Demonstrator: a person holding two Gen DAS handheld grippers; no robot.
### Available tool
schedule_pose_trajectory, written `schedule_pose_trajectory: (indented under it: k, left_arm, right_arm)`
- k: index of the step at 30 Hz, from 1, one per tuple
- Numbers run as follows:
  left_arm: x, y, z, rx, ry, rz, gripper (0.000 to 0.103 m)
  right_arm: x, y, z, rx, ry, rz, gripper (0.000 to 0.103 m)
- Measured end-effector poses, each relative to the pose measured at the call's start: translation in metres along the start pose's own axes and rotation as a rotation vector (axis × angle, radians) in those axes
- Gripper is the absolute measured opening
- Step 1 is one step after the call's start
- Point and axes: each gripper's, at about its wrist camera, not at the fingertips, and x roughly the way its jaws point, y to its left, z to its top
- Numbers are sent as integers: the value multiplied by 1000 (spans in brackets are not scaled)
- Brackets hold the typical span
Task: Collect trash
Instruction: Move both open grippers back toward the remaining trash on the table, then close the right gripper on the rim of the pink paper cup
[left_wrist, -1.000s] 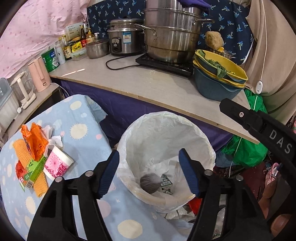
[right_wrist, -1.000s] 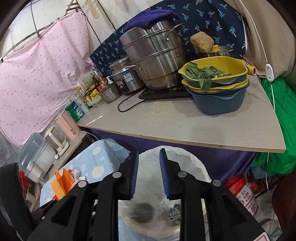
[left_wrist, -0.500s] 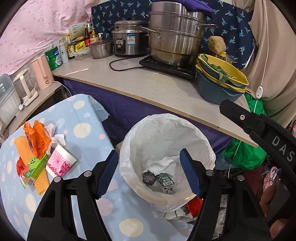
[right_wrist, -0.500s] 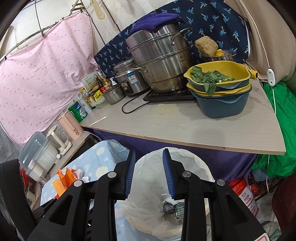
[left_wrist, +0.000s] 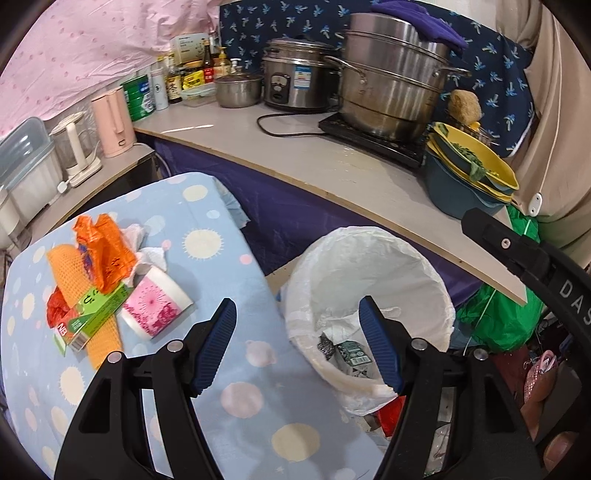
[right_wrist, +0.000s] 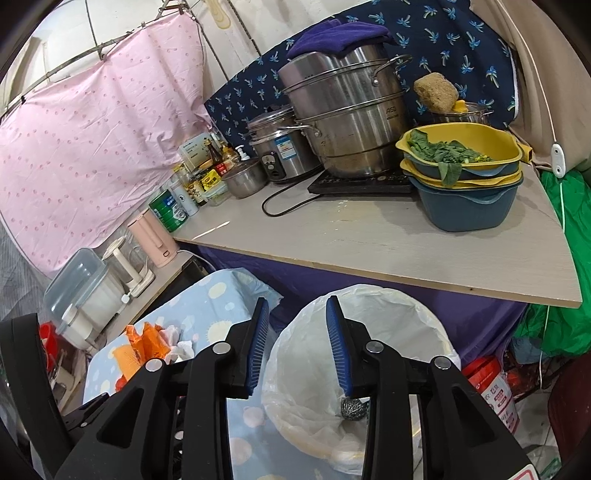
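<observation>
Left wrist view: my left gripper (left_wrist: 297, 345) hangs with jaws wide apart and empty, over the desk (left_wrist: 207, 266) edge and the trash bin (left_wrist: 369, 258).
Bin contents: a steel scourer (left_wrist: 327, 345) and small carton (left_wrist: 352, 354) lie at the bottom.
Remaining trash: orange wrappers (left_wrist: 105, 251), a green box (left_wrist: 94, 312) and pink cup (left_wrist: 157, 306) sit on the desk.
Right wrist view: my right gripper (right_wrist: 295, 345) has just been opening, jaws partly apart, nothing between them, above the bin's rim.
</observation>
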Motion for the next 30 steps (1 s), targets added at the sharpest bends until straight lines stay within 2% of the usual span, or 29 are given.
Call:
schedule_pose_trajectory:
  k: [5, 8, 11, 20, 24, 30]
  left_arm:
    - [-6, 31, -9, -41, -6, 41, 69]
    - [-9, 53, -15, -75, -4, 71, 76]
    - [-11, 73, -21, -107, 1, 97, 77]
    - [-16, 137, -45, -203, 27, 166, 78]
    - [-15, 166, -58, -252, 43, 197, 80]
    - [-11, 207, -79, -320, 76, 246, 81]
  right_arm:
    - [8, 20, -11, -25, 29, 21, 38]
    - [13, 32, -19, -42, 44, 34, 42]
    - [19, 49, -28, -62, 60, 51, 47]
    - [43, 93, -56, -117, 134, 100, 48]
    - [54, 109, -71, -139, 164, 113, 56]
    - [71, 129, -94, -162, 221, 133, 60]
